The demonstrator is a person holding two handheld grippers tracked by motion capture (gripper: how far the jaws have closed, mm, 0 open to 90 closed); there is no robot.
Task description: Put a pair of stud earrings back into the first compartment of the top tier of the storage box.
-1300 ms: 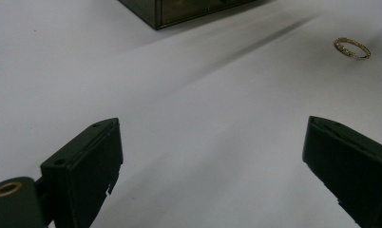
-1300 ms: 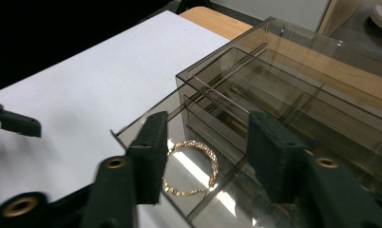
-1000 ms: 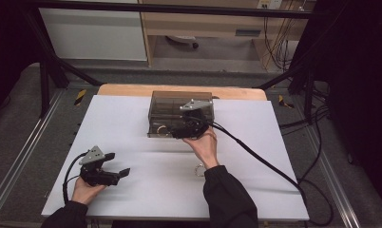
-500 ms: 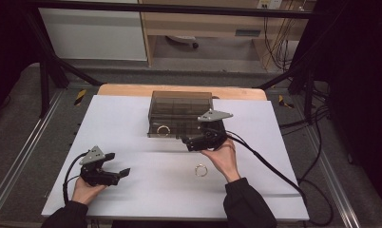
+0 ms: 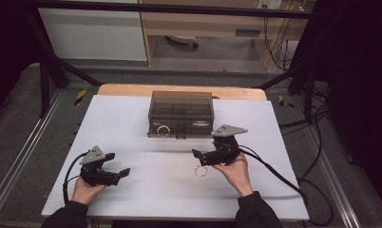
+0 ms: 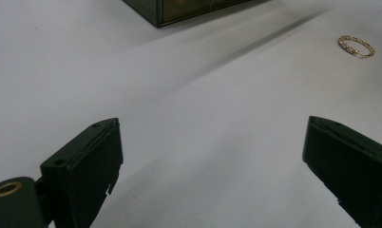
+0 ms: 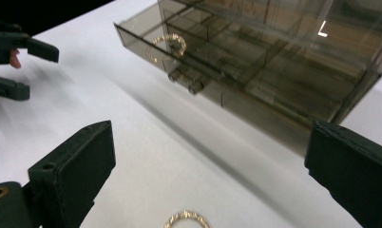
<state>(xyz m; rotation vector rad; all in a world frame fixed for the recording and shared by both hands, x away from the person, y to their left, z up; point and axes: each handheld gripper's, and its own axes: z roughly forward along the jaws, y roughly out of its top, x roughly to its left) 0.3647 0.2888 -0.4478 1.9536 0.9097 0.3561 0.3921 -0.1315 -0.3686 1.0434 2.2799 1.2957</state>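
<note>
White surface point(image 5: 132, 123), broad and mostly bare, laid over a wooden top showing as a strip along the far edge. Beyond it, grey floor, a pale cabinet and a wooden shelf unit; dark frame legs at both sides, cables trailing down the right.

Smoky clear drawer box point(image 5: 180, 114) near the far edge, about centre, its lower left drawer point(image 7: 146, 40) pulled out a little with a gold ring point(image 5: 163, 129) inside. Second gold ring point(image 5: 201, 171) flat on the sheet, well in front of the box, just below the right gripper point(image 5: 202, 157).

Right gripper held low over the surface ahead of the box's right corner, fingers point(image 7: 72, 168) spread wide and empty, the loose ring lying between and just short of them in the right gripper view. Left gripper point(image 5: 118, 164) near the front left, well apart from the box, fingers point(image 6: 87, 164) likewise wide open on nothing, pointed across the sheet toward the loose ring.

Open white space wide between the two grippers and along the left side; front edge close behind both hands, right edge crossed by the cable.
</note>
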